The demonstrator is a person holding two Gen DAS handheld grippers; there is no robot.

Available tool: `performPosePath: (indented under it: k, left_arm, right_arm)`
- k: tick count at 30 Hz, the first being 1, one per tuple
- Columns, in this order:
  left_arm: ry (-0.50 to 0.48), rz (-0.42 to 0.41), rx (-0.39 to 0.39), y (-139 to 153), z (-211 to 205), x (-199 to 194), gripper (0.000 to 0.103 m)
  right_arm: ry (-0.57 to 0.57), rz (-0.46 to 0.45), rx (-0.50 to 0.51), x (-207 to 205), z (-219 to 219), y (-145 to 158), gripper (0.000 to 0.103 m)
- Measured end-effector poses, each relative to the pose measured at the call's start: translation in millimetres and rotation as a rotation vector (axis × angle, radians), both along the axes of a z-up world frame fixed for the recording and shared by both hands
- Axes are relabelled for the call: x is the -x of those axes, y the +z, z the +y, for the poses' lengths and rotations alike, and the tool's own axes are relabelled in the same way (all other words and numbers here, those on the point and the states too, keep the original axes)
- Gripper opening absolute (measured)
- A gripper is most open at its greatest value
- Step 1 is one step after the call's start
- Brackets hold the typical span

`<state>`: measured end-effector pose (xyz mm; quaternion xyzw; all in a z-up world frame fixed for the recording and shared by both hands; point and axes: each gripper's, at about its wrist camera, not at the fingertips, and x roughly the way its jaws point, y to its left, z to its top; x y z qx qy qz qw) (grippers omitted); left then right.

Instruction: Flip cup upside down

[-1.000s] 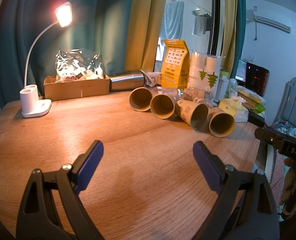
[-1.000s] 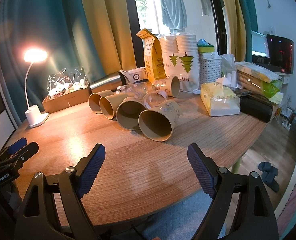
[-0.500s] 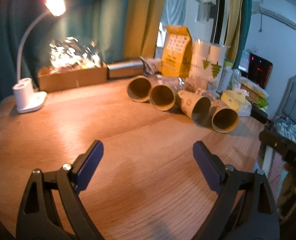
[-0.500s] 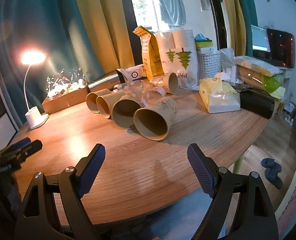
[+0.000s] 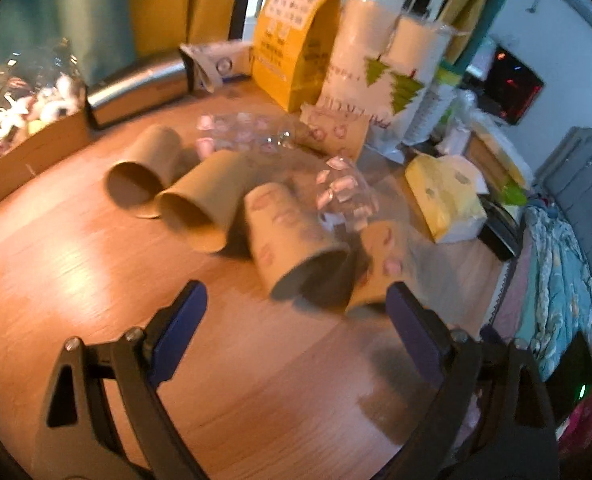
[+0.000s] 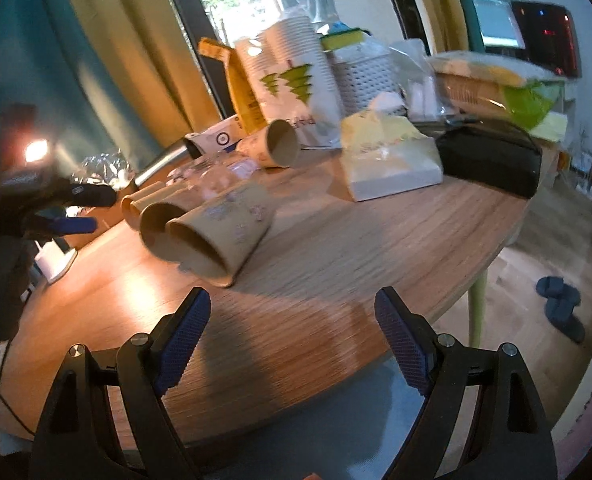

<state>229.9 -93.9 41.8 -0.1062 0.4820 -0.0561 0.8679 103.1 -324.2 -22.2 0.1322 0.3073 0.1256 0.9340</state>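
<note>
Lying on their sides on the wooden table, four paper cups form a row, mouths toward the cameras, long axes running away toward the window. Left to right in the left wrist view: plain cup, plain cup, printed cup, printed cup. A fifth printed cup lies behind them near the white sleeve of stacked cups, with some clear cups between, count unclear from blur.

Left gripper is released, jaws spread wide, empty; the third cup sits just ahead of it, roughly centred between the fingers, the fourth just beside the right finger. Right gripper also spread and empty; the row's end cup lies ahead and to its left.

Judgement: left hand is nearer and better lined up, so the printed third cup is the likely pick. Nothing flipped yet.
</note>
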Motion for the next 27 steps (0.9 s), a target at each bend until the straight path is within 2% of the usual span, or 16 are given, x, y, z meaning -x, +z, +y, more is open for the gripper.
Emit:
performPosePath:
  k: [5,12,17,18,20,27]
  left_arm:
    - [0.043,0.130,0.000,-14,-18,-50,0.092]
    - [0.100,0.255,-0.100,-37,-28,-81,0.091]
    - [0.092,0.296,-0.143,-51,-32,-87,0.090]
    - [0.090,0.301,-0.146,-53,-33,-88,0.084]
    - [0.085,0.301,-0.140,-55,-32,-89,0.078]
    - [0.054,0.259,-0.090,-48,-26,-76,0.075]
  right_arm:
    - [0.002,-0.011,-0.066,-9,-22,-2,0.087]
    - [0.015,0.010,-0.132,-21,-41,-11,0.087]
    - [0.009,0.010,-0.152,-24,-50,-13,0.087]
    - [0.009,0.009,-0.154,-24,-51,-13,0.087]
    - [0.010,0.005,-0.152,-23,-51,-11,0.087]
    - [0.001,-0.022,-0.120,-13,-39,1,0.087]
